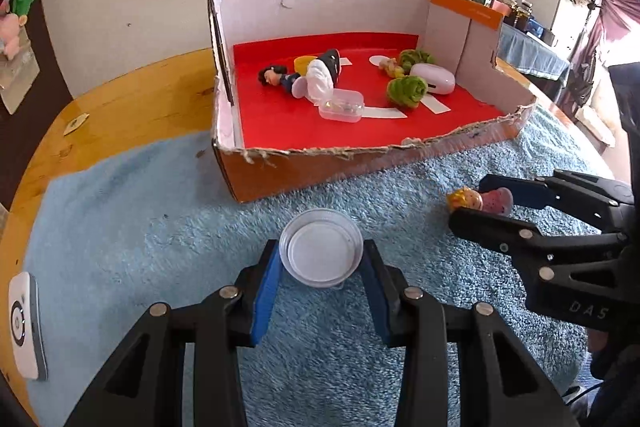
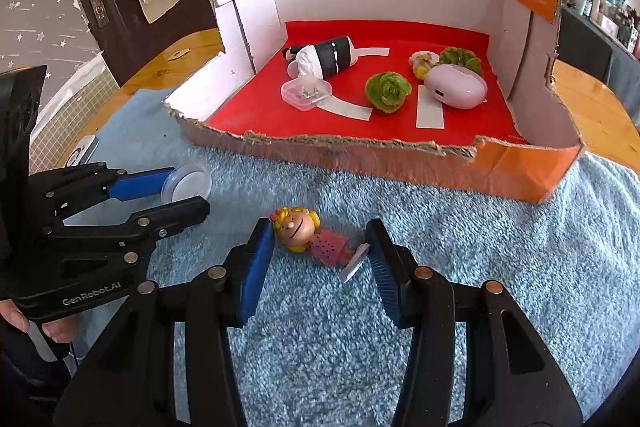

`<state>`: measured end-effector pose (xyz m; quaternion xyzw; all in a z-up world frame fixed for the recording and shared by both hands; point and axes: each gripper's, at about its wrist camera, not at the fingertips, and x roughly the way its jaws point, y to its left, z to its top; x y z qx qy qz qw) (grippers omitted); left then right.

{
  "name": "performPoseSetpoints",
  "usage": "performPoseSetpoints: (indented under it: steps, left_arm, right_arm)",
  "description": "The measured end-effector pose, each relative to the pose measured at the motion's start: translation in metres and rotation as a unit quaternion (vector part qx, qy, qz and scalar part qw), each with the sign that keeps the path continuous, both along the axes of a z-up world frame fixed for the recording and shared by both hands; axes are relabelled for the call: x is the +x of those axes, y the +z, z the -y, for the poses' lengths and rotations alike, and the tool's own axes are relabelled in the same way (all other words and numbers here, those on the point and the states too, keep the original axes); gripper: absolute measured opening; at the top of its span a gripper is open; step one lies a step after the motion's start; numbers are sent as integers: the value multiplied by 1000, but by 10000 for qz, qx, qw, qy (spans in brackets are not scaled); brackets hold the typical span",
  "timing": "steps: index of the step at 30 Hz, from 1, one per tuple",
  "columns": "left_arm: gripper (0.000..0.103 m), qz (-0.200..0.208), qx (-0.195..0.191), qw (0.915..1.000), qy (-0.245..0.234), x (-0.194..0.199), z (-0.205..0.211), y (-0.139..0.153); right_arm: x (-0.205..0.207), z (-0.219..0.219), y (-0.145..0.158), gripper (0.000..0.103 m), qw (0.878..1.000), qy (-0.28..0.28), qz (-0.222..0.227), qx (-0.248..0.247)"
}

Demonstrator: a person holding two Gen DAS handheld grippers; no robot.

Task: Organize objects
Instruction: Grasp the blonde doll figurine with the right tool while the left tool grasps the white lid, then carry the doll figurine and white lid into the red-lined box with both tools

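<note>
the dark-haired figurine (image 1: pixel 276 77) in the cardboard box (image 1: pixel 320 159) is half buried under a black-and-white thing, and what's inside the small clear case (image 1: pixel 342 105) is too tiny to make out. count in the box: two green leafy toys, one pink pod (image 2: pixel 456 85). on the blue towel (image 1: pixel 160 227): one clear round lid (image 1: pixel 320 253) and one blonde doll (image 2: pixel 310 233). left gripper (image 1: pixel 322 263) is clamped on the lid's edges. right gripper (image 2: pixel 320 255) has the doll lying between its pads, foot end at one pad, can't tell if it's squeezing.
</note>
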<state>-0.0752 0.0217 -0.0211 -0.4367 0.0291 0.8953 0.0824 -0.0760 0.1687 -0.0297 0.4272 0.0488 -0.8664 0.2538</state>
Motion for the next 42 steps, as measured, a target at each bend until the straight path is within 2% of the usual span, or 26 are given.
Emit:
performPoseSetpoints:
  steps: [13,27,42]
  left_arm:
    - [42,-59,137,9999,25,4,-9,11]
    - [42,-391,183,9991,-26,9,-13,39]
    - [42,-608,214,9979,-15,-8,-14,61]
  right_arm:
    - [5,-8,11,46,9999,40,-80,-88]
    - [12,-8,29,46,9995,101,-259,-164]
    - [5,-9,58,46,9981,111,-567,-194]
